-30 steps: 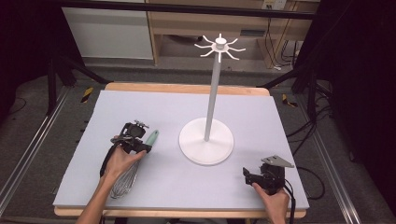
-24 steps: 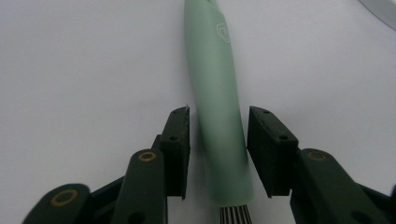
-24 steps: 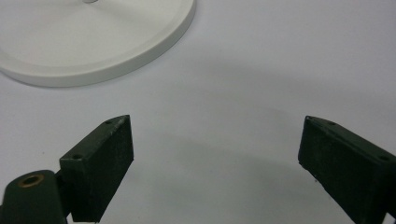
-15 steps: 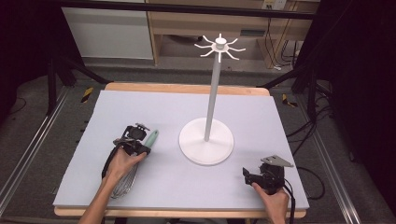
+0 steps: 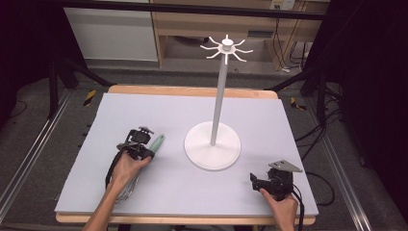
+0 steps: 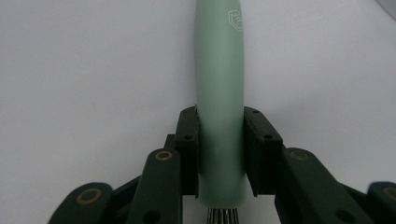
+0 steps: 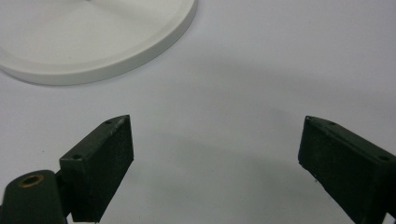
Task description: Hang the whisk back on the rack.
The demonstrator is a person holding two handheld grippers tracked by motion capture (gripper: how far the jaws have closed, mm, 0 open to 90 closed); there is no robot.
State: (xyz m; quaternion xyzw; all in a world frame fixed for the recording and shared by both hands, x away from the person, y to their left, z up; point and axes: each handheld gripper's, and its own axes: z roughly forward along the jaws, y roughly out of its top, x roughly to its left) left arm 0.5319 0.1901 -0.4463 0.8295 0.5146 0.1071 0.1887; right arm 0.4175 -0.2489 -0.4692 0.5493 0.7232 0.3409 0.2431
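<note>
Pale green and smooth, the handle of the whisk (image 6: 219,93) runs straight up between the black jaws of the left gripper (image 6: 220,154), with the wire strands just showing below the pads. In the high view the whisk (image 5: 155,143) lies flat on the grey bench (image 5: 269,115), handle pointing up and right past the left gripper (image 5: 139,144), wires trailing back under the person's left hand (image 5: 126,166).

Just right of the handle tip stands the white hook stand (image 5: 212,144), its round base near but apart from the whisk.

The left gripper's jaws have just been closing and now press both sides of the handle. The right gripper (image 5: 262,182) rests near the bench's front right corner, jaws spread wide with nothing between them (image 7: 212,158).
</note>
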